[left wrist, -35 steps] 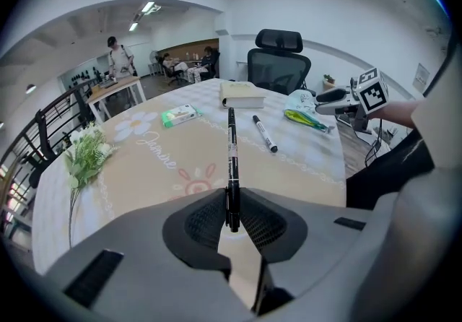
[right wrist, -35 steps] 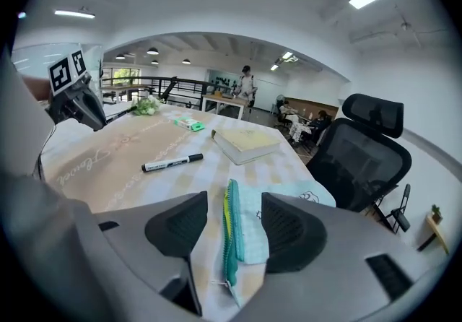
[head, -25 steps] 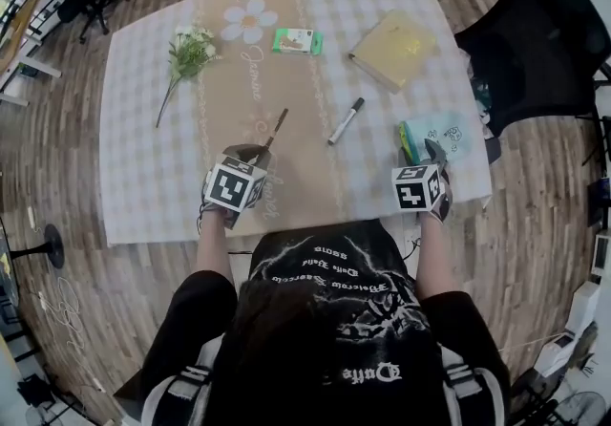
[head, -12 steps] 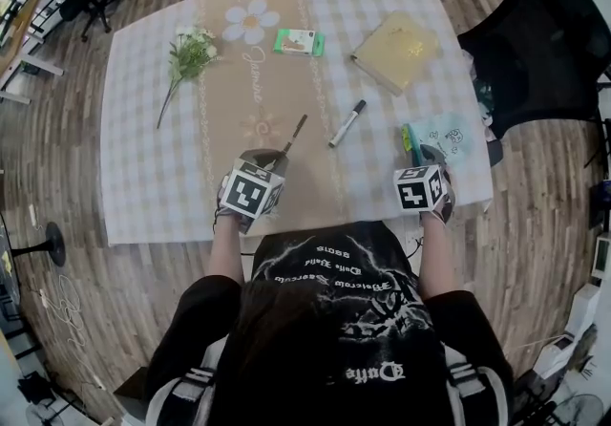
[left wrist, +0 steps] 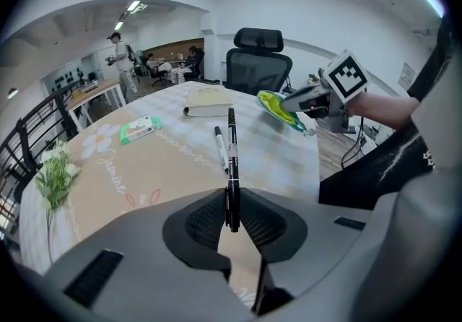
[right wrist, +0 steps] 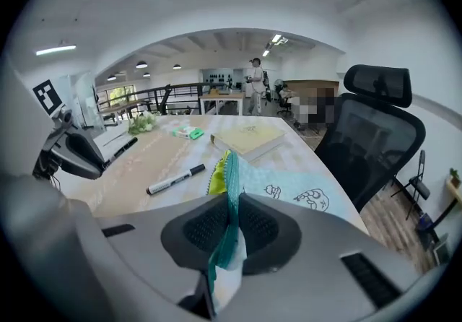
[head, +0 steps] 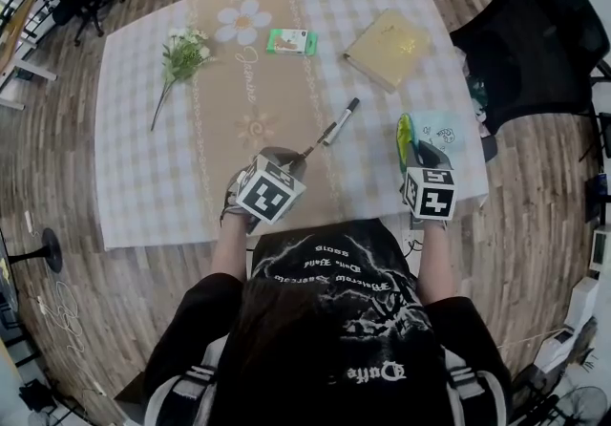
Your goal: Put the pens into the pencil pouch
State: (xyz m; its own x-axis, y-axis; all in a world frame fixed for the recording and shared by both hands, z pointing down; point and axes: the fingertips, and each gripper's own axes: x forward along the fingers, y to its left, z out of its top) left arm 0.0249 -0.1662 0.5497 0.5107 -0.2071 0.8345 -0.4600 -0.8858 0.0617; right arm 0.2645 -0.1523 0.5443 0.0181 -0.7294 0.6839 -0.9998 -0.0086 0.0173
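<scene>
Now, pen [left wrist: 232, 141] gripped, right gripper [right wrist: 232, 203] closed onto pouch [right wrist: 303, 194]

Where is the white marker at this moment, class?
In the head view the marker lies loose on the table, just past the held pen and left of the pouch.

A small bunch of white flowers with green leaves [head: 186, 53] lies far left on the checked cloth table [head: 143, 166]; a small green packet [head: 289, 40] far middle; a flat yellow book [head: 391, 49] far right; a black office chair [head: 535, 42] beside it.
</scene>
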